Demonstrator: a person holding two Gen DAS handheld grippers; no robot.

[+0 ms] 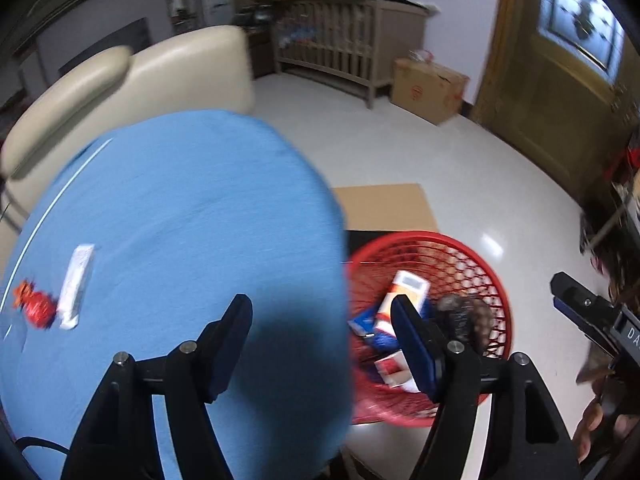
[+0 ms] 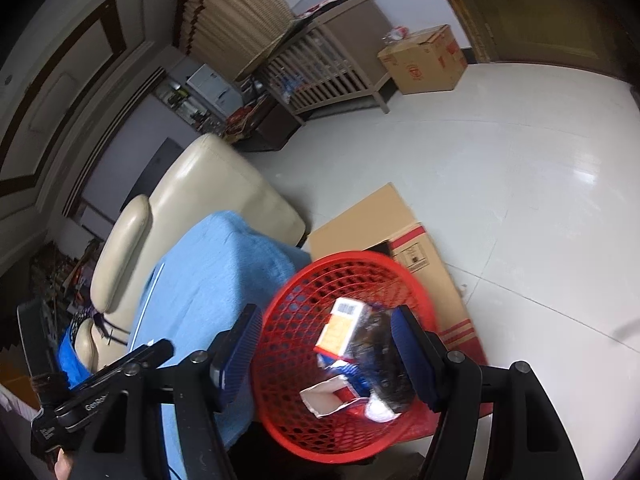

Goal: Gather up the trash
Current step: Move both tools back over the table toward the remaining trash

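- The left gripper [image 1: 322, 322] has its jaws apart with nothing between them; it hangs over the edge of the blue tablecloth [image 1: 192, 208], low in the frame.
- The right gripper [image 2: 326, 330] also has its jaws apart and holds nothing, above the red mesh basket [image 2: 304, 292].
- In the basket lie an orange and white carton [image 2: 342, 330], a dark crumpled wrapper [image 2: 384, 360] and torn packaging.
- On the cloth, at the left of the frame, remain a white wrapper [image 1: 76, 286] and a red wrapper [image 1: 36, 306], just beside each other.
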